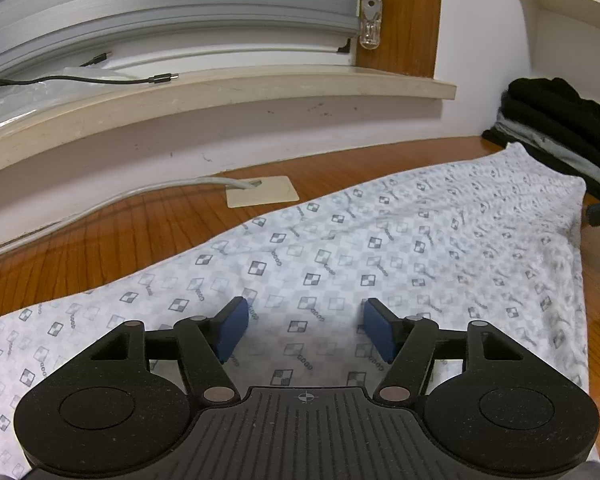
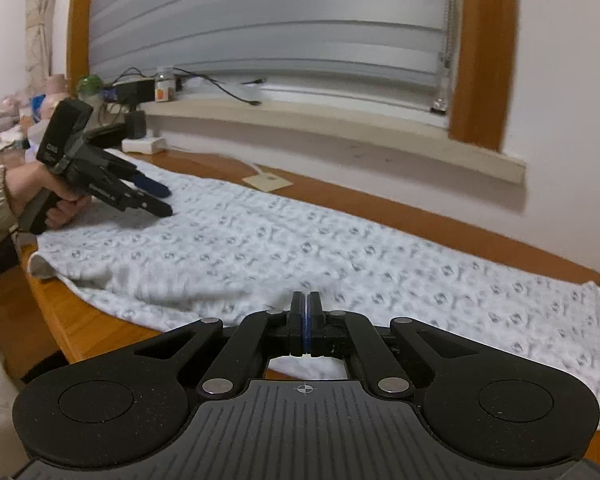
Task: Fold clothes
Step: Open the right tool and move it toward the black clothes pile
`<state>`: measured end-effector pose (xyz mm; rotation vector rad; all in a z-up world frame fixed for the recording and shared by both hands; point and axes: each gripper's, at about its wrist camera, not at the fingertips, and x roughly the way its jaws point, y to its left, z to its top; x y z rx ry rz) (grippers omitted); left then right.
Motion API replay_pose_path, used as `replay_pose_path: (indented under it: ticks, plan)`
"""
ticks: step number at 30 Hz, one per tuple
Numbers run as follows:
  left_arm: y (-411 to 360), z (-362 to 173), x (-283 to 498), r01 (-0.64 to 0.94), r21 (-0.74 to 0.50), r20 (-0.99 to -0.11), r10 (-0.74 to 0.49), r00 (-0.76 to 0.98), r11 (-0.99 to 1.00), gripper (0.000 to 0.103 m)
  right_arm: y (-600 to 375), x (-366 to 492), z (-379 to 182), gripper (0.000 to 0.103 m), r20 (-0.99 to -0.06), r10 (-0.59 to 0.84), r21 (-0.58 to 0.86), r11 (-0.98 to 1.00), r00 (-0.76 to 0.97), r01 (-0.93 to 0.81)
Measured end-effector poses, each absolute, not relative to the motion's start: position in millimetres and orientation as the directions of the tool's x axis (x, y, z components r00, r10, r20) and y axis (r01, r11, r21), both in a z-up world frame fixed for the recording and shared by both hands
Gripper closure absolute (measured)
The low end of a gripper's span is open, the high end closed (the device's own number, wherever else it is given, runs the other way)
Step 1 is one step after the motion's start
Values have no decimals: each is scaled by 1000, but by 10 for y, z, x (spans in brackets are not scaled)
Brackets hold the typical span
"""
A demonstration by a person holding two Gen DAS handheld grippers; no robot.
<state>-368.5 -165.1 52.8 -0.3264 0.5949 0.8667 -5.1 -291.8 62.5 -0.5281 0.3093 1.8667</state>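
A white garment (image 1: 380,240) printed with small grey checker marks lies spread flat across the wooden table (image 1: 100,240). My left gripper (image 1: 306,322) hovers low over its left part, its blue pads (image 1: 232,330) wide apart and nothing between them. The right wrist view shows that same left gripper (image 2: 158,200) in a person's hand, over the far left end of the garment (image 2: 300,248). Above the cloth's near edge, my right gripper (image 2: 306,300) is shut, pads pressed together, with no cloth seen between them.
A pile of folded dark clothes (image 1: 556,128) sits at the table's far right corner. A beige plate with a grey cable (image 1: 262,196) lies by the wall. The window sill (image 2: 300,120) carries cables, a bottle and small items. The table's front edge (image 2: 80,320) curves close on the left.
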Motion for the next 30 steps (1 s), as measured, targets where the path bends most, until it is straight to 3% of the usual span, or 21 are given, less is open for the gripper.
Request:
replay_pose_path:
  ticks: [3, 6, 10, 12, 15, 17, 18, 24, 30]
  plan:
    - [-1654, 527, -3685, -788, -32, -610, 613, 502, 614, 34, -2931, 10, 549, 102, -513, 818, -37, -323, -259, -946]
    - [-1657, 525, -3682, -787, -28, -611, 612, 502, 617, 34, -2903, 83, 494, 95, -510, 819, 0, -304, -262, -953]
    - [-1657, 523, -3685, -786, -29, -611, 611, 504, 618, 33, -2798, 18, 426, 53, -522, 816, -20, -301, -247, -953]
    - [-1656, 522, -3686, -785, -30, -611, 611, 504, 619, 33, -2720, -10, 390, 53, -537, 810, -32, -301, -237, -953]
    - [-1655, 520, -3688, -785, -30, -611, 610, 505, 619, 33, -2613, 2, 324, 58, -554, 802, -33, -291, -224, -956]
    - [-1655, 520, -3689, -784, -30, -611, 610, 505, 620, 33, -2588, 52, 291, 81, -553, 799, -10, -291, -237, -957]
    - [-1655, 519, -3689, -784, -30, -611, 610, 506, 620, 33, -2595, 77, 293, 98, -550, 800, -2, -291, -242, -957]
    - [-1647, 519, -3687, -781, -30, -612, 606, 508, 624, 32, -2876, 204, 567, 102, -489, 850, -75, -264, -195, -962]
    - [-1640, 519, -3666, -773, -26, -615, 599, 512, 634, 26, -2958, 195, 488, 102, -529, 825, -95, -291, -199, -952]
